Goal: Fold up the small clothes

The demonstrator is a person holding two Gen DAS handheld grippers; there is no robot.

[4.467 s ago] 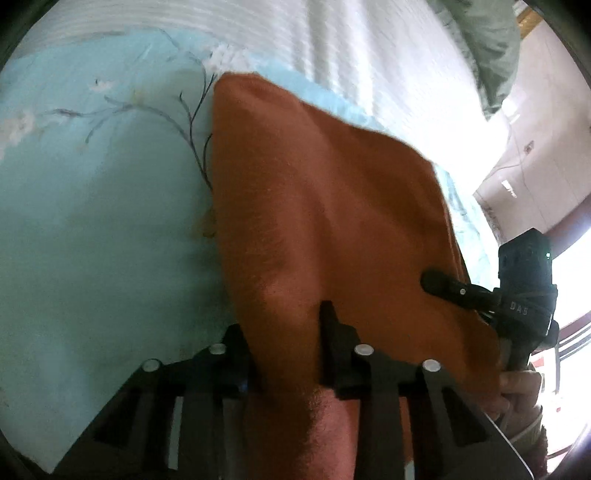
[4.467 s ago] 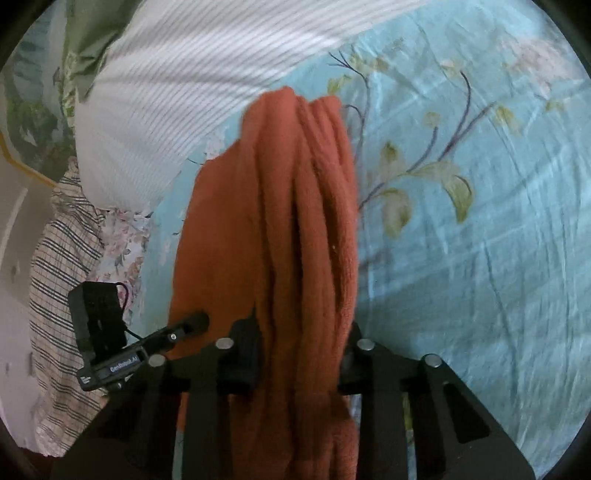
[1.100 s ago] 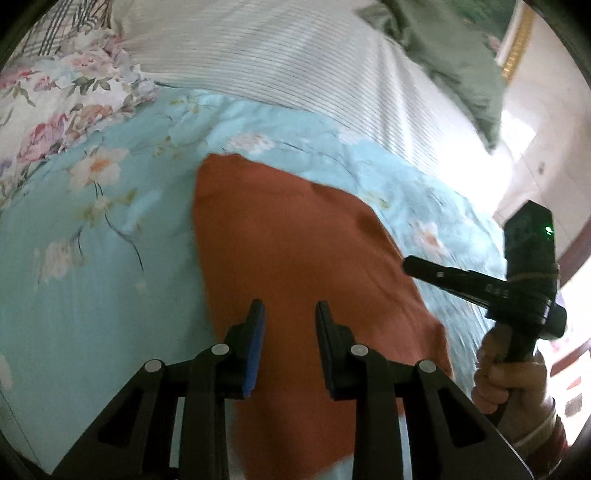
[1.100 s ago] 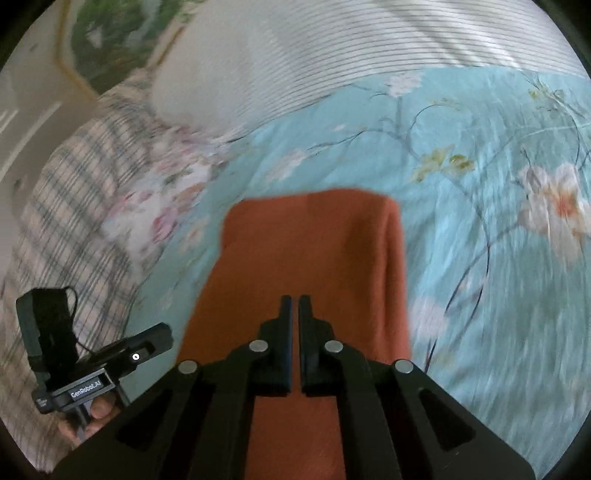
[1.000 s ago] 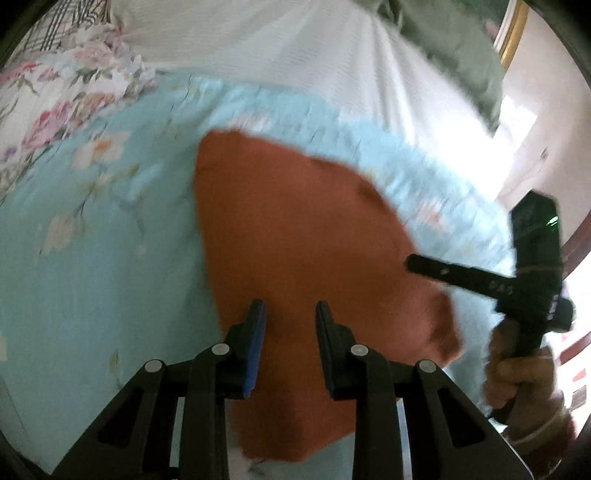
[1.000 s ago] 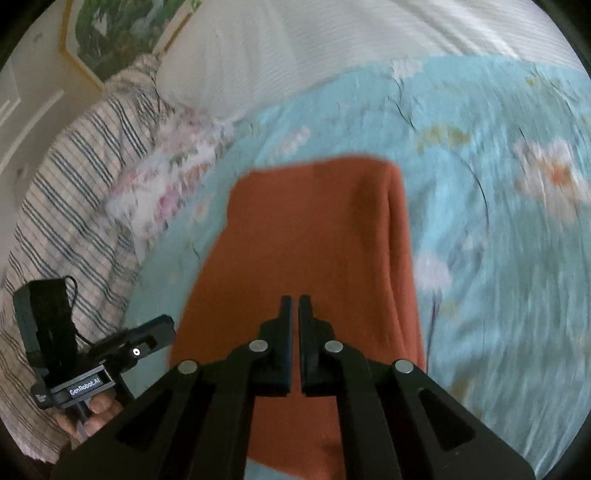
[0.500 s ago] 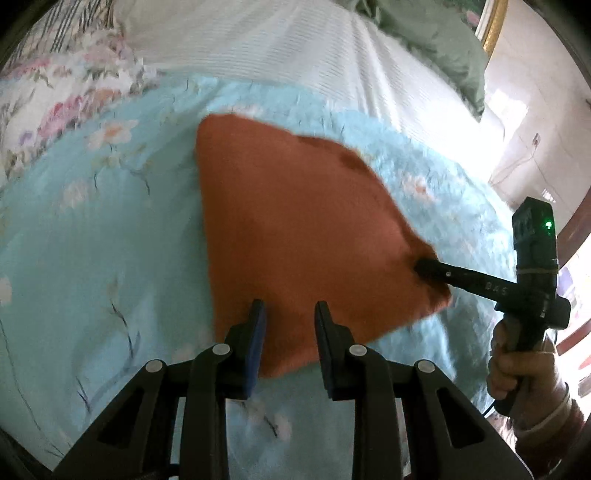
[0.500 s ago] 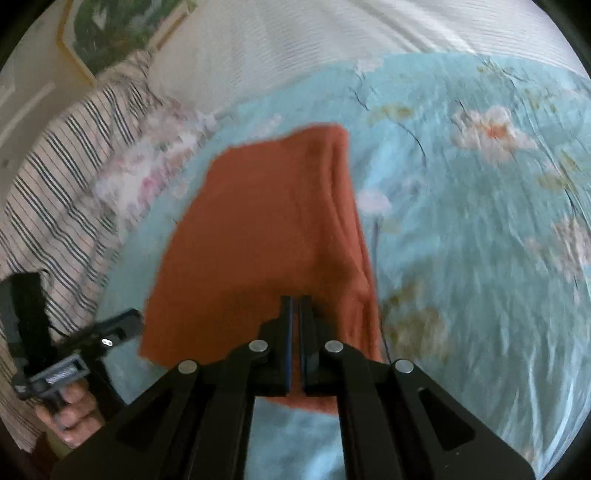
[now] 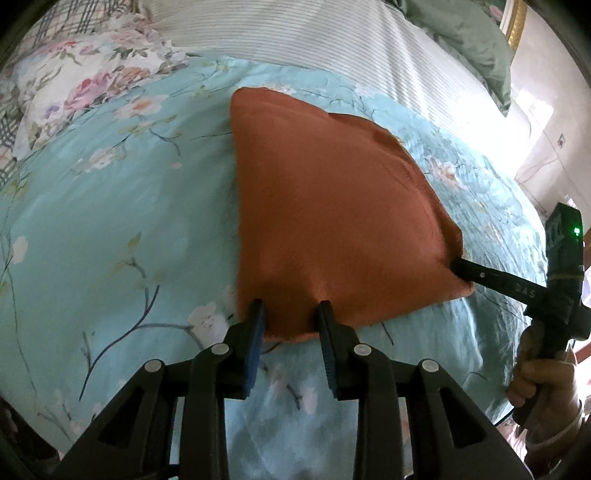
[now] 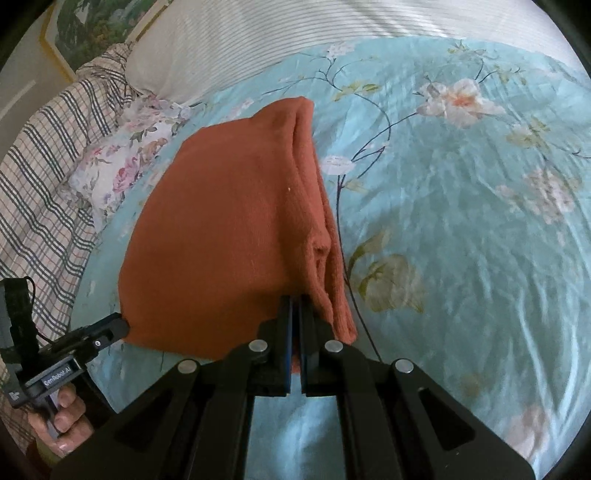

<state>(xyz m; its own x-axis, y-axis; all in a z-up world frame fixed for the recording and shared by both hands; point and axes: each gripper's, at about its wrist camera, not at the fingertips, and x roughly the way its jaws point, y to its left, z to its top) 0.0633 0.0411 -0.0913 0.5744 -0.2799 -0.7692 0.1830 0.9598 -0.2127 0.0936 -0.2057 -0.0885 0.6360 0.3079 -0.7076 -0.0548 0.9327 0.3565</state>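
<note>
I am looking down at a rust-orange folded cloth (image 9: 332, 229) lying flat on the light-blue floral bedspread (image 9: 110, 229), with its near edge toward both claws. My left gripper (image 9: 290, 314) is sitting at the near left corner of the cloth; its jaws have just been widening, and they are standing apart with the cloth's edge between them, the blue pads not pressing on the fabric. From the right wrist view the same cloth (image 10: 229, 229) is showing its stacked layers along the right side, where the folded edges are bunching a little. My right gripper (image 10: 295, 306) is clenched tight, its fingers meeting at the near right corner of the cloth; a strip of orange shows below between the fingers, but I cannot tell whether any fabric is actually pinched. Each view is catching the other tool from the side: the hand (image 9: 543, 380) holding the right tool is appearing at the right edge of the left view, its tip touching the cloth's corner. A white striped pillow (image 9: 314, 33) is lying beyond the cloth, and a plaid blanket (image 10: 40, 155) off to the left.
</note>
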